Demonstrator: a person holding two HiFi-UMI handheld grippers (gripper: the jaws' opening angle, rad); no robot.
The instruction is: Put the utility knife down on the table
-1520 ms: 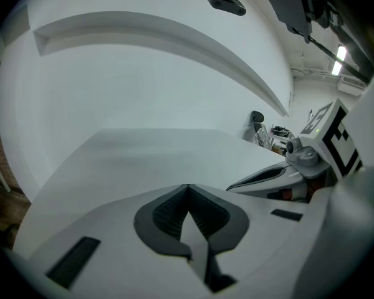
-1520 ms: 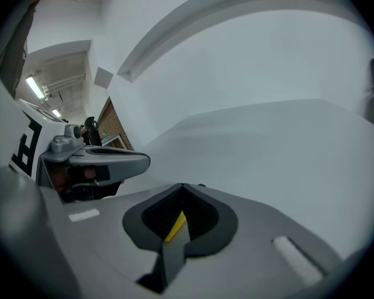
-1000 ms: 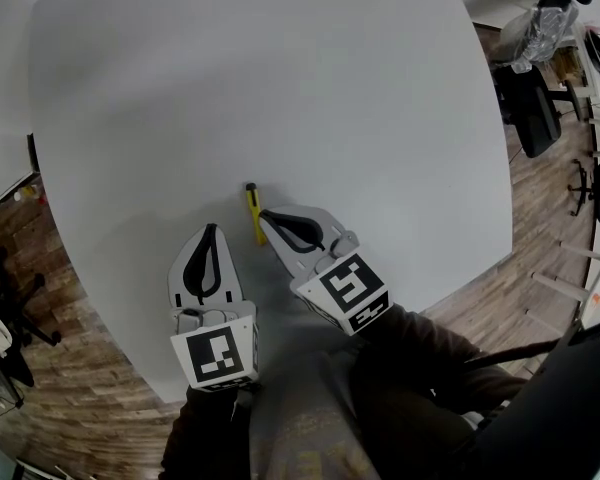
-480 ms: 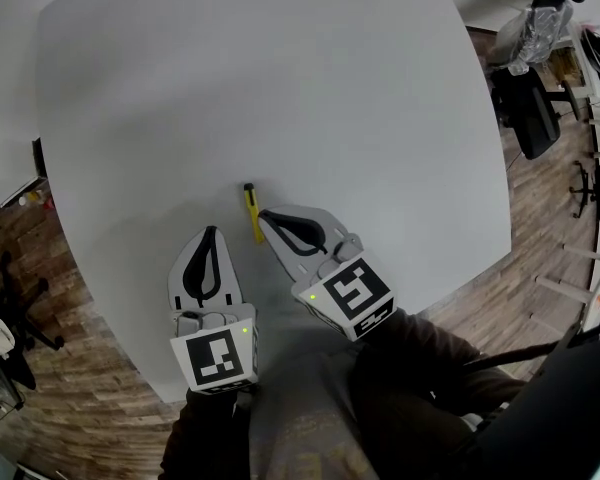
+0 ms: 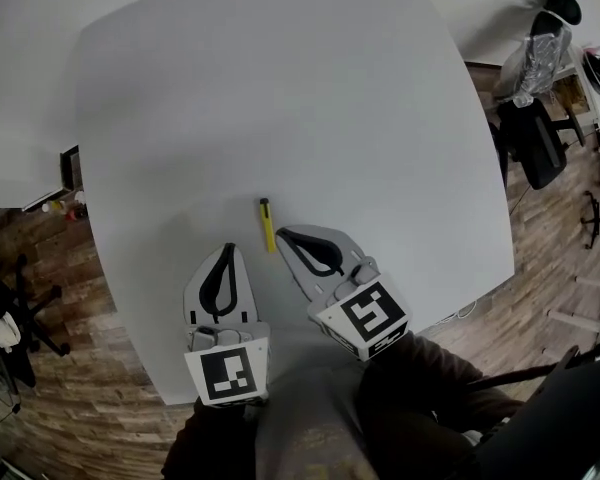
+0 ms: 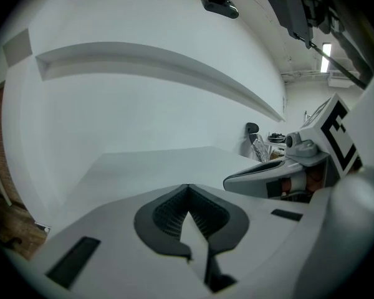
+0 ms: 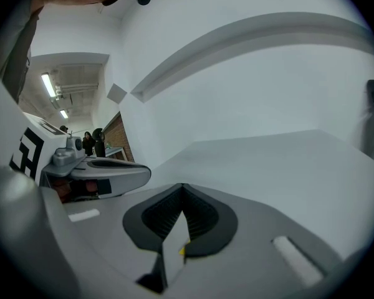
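On the white table (image 5: 280, 88), near its front edge, the utility knife (image 5: 268, 225) is lying flat, yellow body pointing roughly away from the person, w/ nothing gripping it. Right gripper (image 5: 282, 233) is hovering just beside it on the right, tips close to the knife's mid section but looking apart from it in head view. Its own view is showing the jaws pressed together w/ nothing pinched at the tips, only a tiny yellow fleck (image 7: 182, 251) peeking low in the slit, prob. the knife seen below, can't confirm. Left gripper (image 5: 228, 250) is sitting near, to the knife's lower left, not touching; left gripper view is showing its jaws pressed together too, empty. Vs. the two earlier frames: knife is keeping the same lie and the same spot next to the right tips, so no real obj. motion. What is changing is mostly the head cam, which is taking in more of the far table and the room at left. The gap btw. right tips and knife is reading a touch wider now, though that may be just viewpoint. Meaning for task: knife is already resting on the table, released, so the put-down is looking done; both tools are just idling by it, likely about to be pulled back.
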